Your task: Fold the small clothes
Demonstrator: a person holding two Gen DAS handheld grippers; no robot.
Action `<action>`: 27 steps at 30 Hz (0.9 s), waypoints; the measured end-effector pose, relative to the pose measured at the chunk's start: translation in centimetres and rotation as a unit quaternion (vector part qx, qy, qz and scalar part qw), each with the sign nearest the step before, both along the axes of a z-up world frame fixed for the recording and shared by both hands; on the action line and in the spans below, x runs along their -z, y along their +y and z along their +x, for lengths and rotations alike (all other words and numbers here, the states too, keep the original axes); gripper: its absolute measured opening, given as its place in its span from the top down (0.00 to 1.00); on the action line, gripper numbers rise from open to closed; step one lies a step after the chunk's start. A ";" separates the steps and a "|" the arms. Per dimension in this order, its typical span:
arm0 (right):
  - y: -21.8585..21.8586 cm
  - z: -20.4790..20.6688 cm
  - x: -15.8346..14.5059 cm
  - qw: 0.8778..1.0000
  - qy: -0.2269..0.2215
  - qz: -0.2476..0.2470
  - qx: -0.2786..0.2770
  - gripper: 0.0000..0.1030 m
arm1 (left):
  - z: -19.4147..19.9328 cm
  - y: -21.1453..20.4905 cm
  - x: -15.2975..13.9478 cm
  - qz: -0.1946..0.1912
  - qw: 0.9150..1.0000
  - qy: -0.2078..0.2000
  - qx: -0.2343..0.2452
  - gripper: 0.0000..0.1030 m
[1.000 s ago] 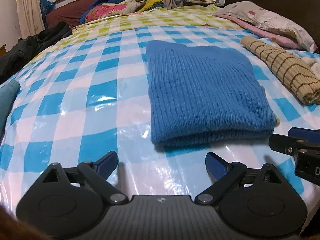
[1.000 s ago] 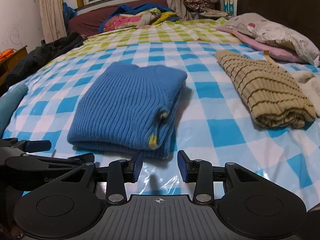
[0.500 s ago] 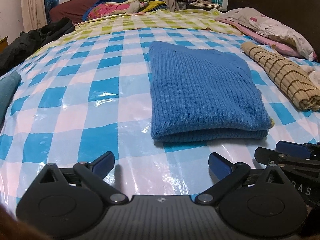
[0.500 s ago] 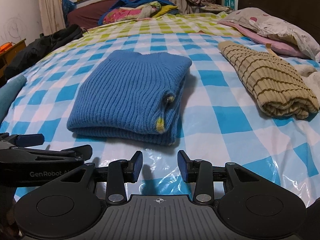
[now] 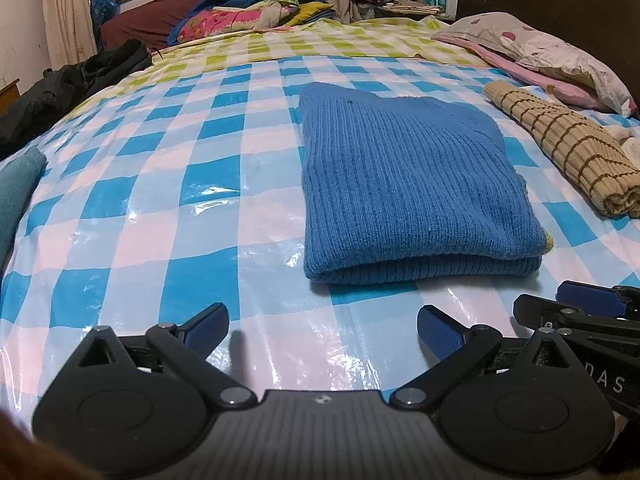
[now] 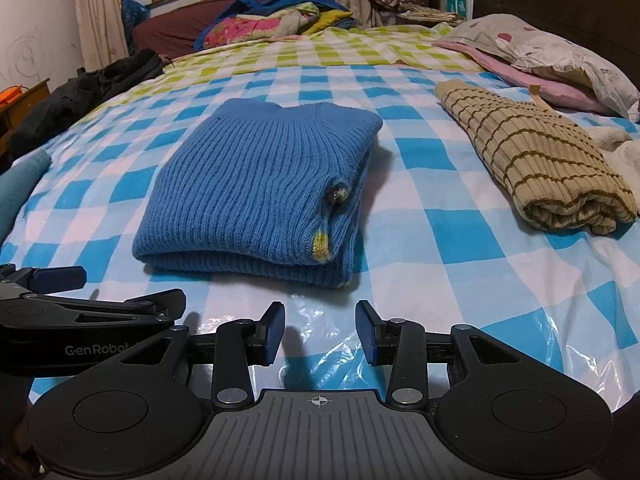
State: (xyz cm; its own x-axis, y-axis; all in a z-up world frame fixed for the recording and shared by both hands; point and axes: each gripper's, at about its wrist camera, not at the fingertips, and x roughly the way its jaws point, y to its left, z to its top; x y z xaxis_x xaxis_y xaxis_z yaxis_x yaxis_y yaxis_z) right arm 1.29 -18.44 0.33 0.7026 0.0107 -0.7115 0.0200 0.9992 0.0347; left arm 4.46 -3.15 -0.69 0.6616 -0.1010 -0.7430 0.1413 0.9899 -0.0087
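On the checked bed cover (image 5: pixel 168 208), the folded blue sweater (image 6: pixel 256 196) lies just beyond both grippers' open, empty fingers (image 6: pixel 272 332).

Ahead of my tongs I see a blue-checked plastic sheet (image 6: pixel 420 240) over the bed. Far right lies a pillow (image 6: pixel 532 46); far left, dark clothing (image 5: pixel 72 84). Beyond, a colourful heap (image 6: pixel 264 20) and curtain (image 6: pixel 96 12).

Both wrist views (low, close) share the blue sweater (image 5: pixel 412 184).

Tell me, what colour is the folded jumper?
Blue, with yellow cuff tips; the blue jumper shows best from the right wrist.
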 end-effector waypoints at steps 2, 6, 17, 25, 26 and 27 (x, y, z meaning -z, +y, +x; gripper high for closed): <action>0.0 0.0 0.0 1.000 0.000 0.000 0.000 0.63 | 0.0 0.0 0.0 0.001 1.000 0.000 0.000 0.00; -0.1 0.0 0.0 1.000 0.001 0.001 0.001 0.62 | 0.0 0.0 0.0 0.001 1.000 -0.001 0.000 0.00; -0.1 0.0 0.0 1.000 0.001 0.001 0.001 0.62 | -0.1 0.0 0.0 0.002 1.000 -0.003 0.000 0.00; -0.1 0.0 0.1 1.000 0.001 0.000 0.002 0.62 | -0.1 -0.1 -0.1 0.008 1.000 -0.007 0.000 0.00; -0.1 0.0 0.1 1.000 0.002 0.000 0.002 0.62 | -0.1 -0.1 -0.1 0.011 1.000 -0.009 0.000 0.00; -0.2 0.0 0.2 1.000 0.002 0.000 0.002 0.62 | -0.1 -0.1 -0.1 0.012 1.000 -0.009 0.000 0.00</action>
State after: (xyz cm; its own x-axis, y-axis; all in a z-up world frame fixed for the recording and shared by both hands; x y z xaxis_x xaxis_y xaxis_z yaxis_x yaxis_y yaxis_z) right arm 1.28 -18.60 0.15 0.6994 0.0068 -0.7147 0.0249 0.9991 0.0338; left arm 4.36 -3.30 -0.58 0.6749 -0.0823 -0.7333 0.1407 0.9899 0.0184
